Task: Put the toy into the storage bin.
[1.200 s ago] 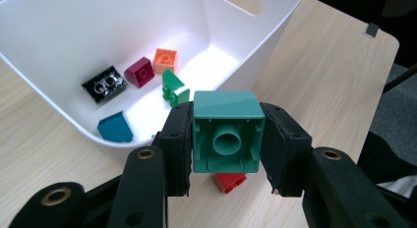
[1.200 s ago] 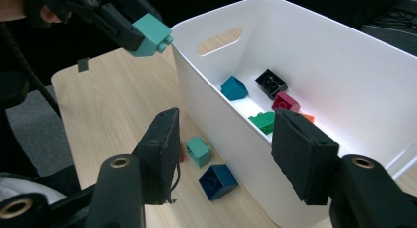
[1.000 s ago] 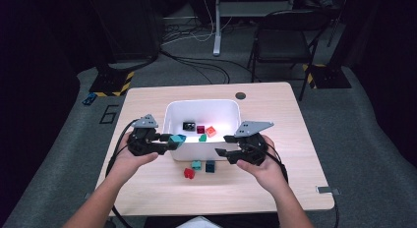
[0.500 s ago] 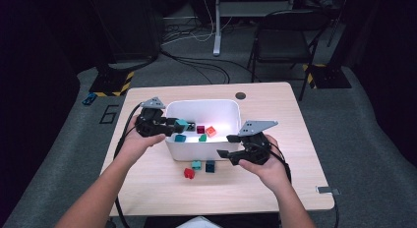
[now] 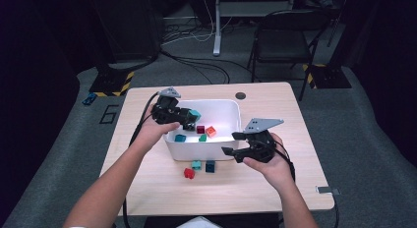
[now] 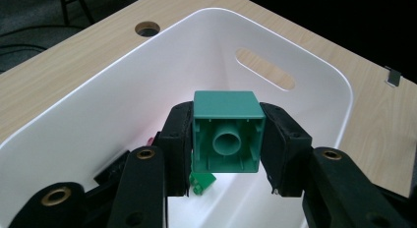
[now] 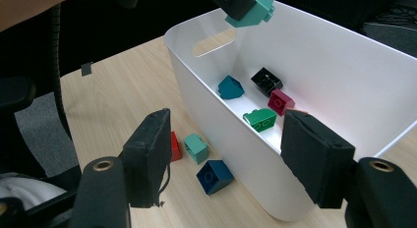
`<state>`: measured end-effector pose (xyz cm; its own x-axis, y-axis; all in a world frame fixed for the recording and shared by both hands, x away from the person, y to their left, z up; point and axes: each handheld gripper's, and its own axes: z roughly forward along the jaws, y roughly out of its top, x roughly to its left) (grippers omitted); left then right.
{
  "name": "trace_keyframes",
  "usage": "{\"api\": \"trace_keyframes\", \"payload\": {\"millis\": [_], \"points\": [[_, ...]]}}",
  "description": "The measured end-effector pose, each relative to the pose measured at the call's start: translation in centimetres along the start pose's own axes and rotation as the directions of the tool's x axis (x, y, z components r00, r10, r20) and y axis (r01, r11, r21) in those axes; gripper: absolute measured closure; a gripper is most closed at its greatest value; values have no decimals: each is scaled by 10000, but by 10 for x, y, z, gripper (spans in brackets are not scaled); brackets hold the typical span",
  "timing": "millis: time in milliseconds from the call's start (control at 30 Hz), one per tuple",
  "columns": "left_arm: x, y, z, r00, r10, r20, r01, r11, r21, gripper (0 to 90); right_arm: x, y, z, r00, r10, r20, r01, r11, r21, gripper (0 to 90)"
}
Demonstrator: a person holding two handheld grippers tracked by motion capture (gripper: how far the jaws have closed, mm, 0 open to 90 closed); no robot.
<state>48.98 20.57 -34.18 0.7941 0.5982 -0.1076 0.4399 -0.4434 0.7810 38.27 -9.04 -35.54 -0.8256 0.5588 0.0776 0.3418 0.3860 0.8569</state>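
Note:
My left gripper is shut on a teal brick and holds it above the left part of the white bin. The same teal brick hangs over the bin's far end in the right gripper view. My right gripper hovers at the bin's right front corner. Its jaws have just been opening and stand wide, with nothing between the pads. A red brick, a teal brick and a dark blue brick lie on the table in front of the bin.
Inside the bin lie a blue-green brick, a black one, a dark red one and a green one. A round cable hole sits behind the bin. A small clip lies near the table's front right edge.
My left gripper has carried the teal brick away from me and to the right, from the bin's left front to above its inside. The right jaws have spread wider; that hand stayed put.

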Motion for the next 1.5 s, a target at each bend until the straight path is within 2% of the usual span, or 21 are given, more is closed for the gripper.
{"api": "trace_keyframes", "payload": {"millis": [167, 500, 867, 1000, 1167, 1333, 1500], "points": [[2, 9, 15, 9998, 222, 25, -222, 9997, 35, 584, -4, -1, -3, 10000, 63, 55, -62, 9999, -104, 352], [10, 17, 48, 9990, -59, 433, 48, 9997, 246, 583, -9, -2, -8, 9995, 264, 199, -258, 9993, -288, 346], [19, 18, 80, 9994, -36, 336, 17, 9985, 548, 582, -13, -2, -11, 9992, 339, 227, -330, 9987, -381, 346], [24, 16, 90, 9995, 148, 277, -168, 9971, 747, 582, -12, -3, -11, 9992, 322, 257, -313, 9989, -344, 346], [28, 14, 97, 9999, 77, 146, -92, 9943, 1063, 578, -12, -3, -10, 9991, 311, 289, -303, 9991, -282, 347], [29, 13, 101, 10000, -64, -52, 69, 9937, 1117, 531, -12, -3, -10, 9991, 318, 285, -309, 9990, -322, 347], [27, 15, 92, 10000, 15, -39, -11, 9954, 961, 507, -13, -3, -11, 9989, 339, 320, -329, 9990, -304, 349]]}}
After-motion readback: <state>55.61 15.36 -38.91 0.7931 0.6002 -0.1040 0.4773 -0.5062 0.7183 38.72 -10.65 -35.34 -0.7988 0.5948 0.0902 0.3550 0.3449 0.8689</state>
